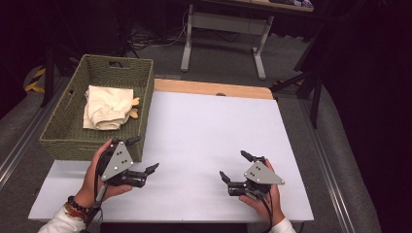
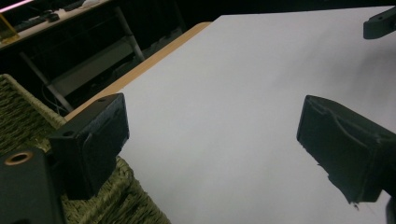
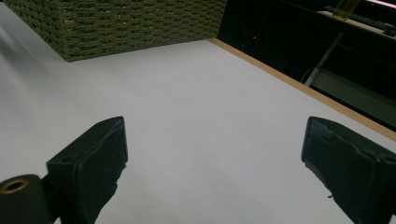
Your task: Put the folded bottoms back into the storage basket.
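While claws gape, basket (image 1: 68, 138) left — cloth (image 1: 108, 108) inside

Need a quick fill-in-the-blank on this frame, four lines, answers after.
1. The folded cream cloth lies inside the woven ____.
2. Both the left gripper and the right gripper have their jaws ____.
3. The basket sits at the table's ____ side in the high view.
4. The white table surface between the two grippers holds ____.

Answers: basket; open; left; nothing
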The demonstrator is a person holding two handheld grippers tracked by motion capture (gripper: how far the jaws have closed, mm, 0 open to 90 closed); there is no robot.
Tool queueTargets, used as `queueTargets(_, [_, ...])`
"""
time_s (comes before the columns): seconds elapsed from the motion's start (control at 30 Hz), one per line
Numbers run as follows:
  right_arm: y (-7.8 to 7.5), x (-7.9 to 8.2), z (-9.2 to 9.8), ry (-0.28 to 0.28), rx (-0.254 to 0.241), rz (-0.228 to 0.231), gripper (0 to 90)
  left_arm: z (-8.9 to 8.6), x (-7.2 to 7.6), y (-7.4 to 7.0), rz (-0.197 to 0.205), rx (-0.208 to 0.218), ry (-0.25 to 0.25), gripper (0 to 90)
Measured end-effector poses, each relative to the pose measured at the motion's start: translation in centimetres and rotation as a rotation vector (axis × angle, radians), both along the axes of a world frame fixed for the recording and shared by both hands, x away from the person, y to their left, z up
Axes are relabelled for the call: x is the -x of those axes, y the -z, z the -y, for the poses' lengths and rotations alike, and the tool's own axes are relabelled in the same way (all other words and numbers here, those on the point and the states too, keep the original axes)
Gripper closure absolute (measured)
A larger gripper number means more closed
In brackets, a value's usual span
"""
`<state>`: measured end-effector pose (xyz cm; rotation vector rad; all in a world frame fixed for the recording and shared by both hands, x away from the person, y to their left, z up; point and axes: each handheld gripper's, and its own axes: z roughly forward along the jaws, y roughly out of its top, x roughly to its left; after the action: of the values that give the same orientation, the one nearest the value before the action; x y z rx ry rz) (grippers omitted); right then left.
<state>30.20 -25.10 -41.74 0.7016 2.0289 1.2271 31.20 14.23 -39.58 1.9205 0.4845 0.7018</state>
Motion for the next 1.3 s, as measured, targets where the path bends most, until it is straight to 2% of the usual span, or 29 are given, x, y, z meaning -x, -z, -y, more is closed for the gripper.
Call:
queueTargets(0.17, [0.1,0.1,0.0,-0.001,0.008,0.002,7.8,-0.1,0.2,0.7,-0.015,-0.002,0.001,10.7])
queueTargets(0.33, [0.1,0.2,0.0,-0.001,0.008,0.0,7.8,-0.2,0.4,1.3,-0.003,-0.019,-0.003,11.0])
queueTargets(1.3, [1.3,0.9,-0.3,-0.021,0.044,-0.002,7.9,-1.1,1.0,4.4,-0.051,-0.049,-0.036,9.4])
